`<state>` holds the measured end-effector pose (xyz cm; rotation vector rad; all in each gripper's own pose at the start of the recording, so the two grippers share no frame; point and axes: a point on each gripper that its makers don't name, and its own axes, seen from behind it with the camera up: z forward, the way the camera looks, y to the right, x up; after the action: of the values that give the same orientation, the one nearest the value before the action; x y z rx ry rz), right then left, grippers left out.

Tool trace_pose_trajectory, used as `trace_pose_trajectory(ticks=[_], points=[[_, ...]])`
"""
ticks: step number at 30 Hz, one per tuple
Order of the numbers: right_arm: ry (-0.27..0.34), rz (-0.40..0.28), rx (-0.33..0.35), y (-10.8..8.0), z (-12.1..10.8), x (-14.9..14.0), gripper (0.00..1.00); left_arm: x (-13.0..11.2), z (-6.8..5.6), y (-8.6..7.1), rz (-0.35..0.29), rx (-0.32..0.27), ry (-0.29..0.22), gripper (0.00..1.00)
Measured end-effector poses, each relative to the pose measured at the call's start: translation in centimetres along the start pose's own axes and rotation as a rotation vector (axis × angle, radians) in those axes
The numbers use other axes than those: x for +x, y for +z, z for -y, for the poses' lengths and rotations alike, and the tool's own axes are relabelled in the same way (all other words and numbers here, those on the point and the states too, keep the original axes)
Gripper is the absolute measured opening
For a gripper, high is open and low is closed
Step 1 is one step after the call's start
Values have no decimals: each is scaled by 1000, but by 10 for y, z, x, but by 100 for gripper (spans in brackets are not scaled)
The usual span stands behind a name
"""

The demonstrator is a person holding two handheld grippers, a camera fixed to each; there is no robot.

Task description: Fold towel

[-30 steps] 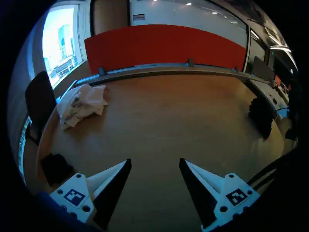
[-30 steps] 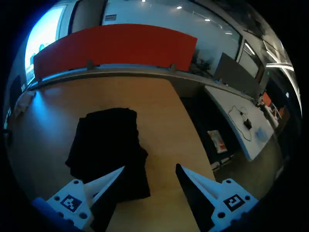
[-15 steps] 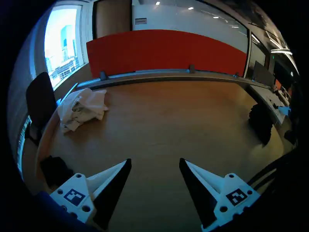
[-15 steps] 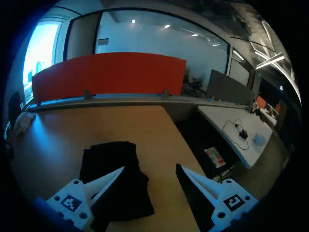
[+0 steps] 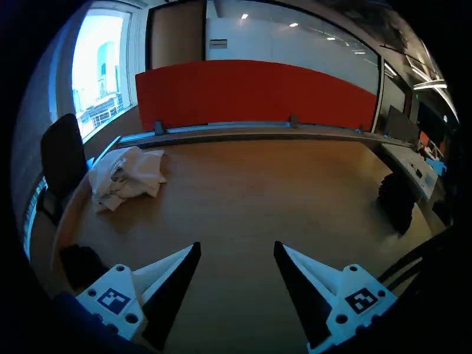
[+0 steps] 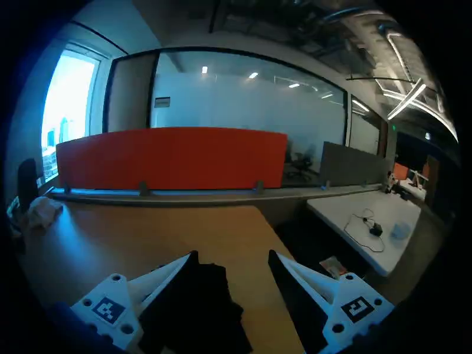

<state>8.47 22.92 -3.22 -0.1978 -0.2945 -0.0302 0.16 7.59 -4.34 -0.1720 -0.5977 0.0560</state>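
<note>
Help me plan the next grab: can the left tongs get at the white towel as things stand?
Probably yes: the left tongs are open, and only bare table lies between them and the crumpled white towel, ahead to their left.

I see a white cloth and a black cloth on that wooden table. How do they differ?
Colour: the white cloth is pale, the black cloth very dark. Shape: the white cloth is a crumpled heap; the black cloth looks like a neater, layered stack. Place: the white cloth lies by the window-side edge, the black cloth by the opposite edge, near the right gripper. Both rest on the same wooden table.
</note>
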Motion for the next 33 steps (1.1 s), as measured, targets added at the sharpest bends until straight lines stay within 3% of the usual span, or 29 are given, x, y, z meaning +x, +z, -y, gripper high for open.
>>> trace_pose_trajectory(ticks=[6, 18, 24, 33], points=[[25, -33, 10, 0, 7, 14, 92, 15, 5, 0, -55, 21, -4, 92], [4, -91, 65, -1, 47, 41, 92, 75, 26, -8, -274, 80, -66, 92], [-8, -123, 89, -4, 73, 57, 92, 93, 34, -11, -326, 95, -75, 92], [-28, -162, 126, -9, 120, 75, 92, 112, 34, -15, -381, 88, -72, 92]])
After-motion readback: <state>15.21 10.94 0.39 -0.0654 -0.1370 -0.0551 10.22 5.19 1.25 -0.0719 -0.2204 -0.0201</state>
